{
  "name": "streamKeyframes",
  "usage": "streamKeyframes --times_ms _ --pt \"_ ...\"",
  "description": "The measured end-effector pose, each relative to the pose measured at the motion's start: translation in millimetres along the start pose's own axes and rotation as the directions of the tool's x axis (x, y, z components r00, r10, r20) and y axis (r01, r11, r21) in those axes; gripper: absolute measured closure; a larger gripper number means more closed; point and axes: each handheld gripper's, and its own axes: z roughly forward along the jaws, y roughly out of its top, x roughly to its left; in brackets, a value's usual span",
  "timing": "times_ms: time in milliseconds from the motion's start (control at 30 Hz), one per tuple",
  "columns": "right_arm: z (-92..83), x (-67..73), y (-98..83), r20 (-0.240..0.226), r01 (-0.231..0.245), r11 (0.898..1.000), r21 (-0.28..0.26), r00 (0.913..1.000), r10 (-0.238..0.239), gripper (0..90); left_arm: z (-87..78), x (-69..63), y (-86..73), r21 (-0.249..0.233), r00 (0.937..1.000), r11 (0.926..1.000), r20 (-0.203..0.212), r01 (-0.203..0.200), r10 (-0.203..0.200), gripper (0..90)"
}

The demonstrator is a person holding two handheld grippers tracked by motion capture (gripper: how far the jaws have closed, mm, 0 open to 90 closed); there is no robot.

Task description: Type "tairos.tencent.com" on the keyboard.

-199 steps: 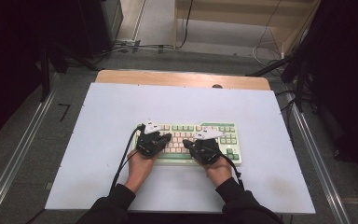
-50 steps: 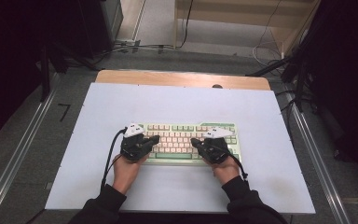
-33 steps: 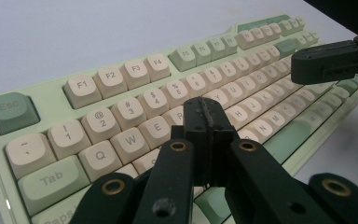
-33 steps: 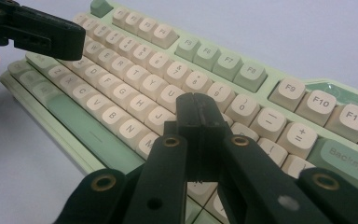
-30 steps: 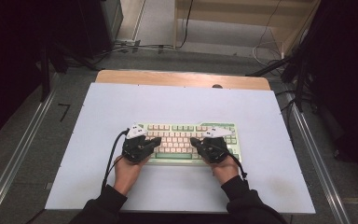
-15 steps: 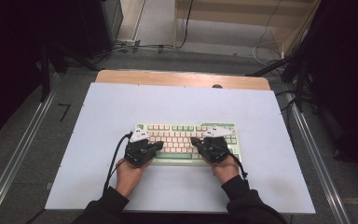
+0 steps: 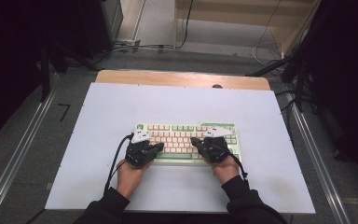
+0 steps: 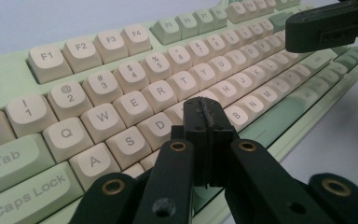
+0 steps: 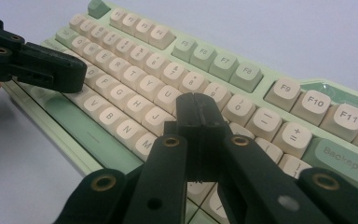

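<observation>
White table (image 7: pixel 98 140), keyboard (image 7: pixel 182 135) unmoved, left gripper (image 7: pixel 156 147) shifted inward

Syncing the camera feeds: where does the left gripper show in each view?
High view: black left gripper, shut, over the left end of the green and cream keyboard.
Left gripper view: bottom centre, jaws closed above the D and F keys.
Right gripper view: upper left edge.
Shared landmark: the long green space bar.
</observation>
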Motion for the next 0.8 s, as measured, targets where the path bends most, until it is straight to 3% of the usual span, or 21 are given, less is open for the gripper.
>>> streamKeyframes --times_ms 233,600,800 --pt "0.1 0.3 -0.3 0.0 0.001 1.0 0.002 1.0 -0.001 87.9 2.8 -2.2 -1.9 0.022 1.0 0.9997 -0.002 -0.009 0.009 90.0" --pt "2.1 -0.3 -0.3 0.006 -0.001 1.0 0.0 1.0 0.001 87.9 -4.1 1.4 1.3 -0.055 1.0 0.9985 -0.009 0.004 -0.004 90.0" --pt "8.0 -0.4 -0.2 0.017 -0.004 1.0 -0.002 0.9998 0.004 87.9 -4.0 6.7 1.6 -0.06 0.9994 0.9981 -0.028 0.016 -0.018 90.0"
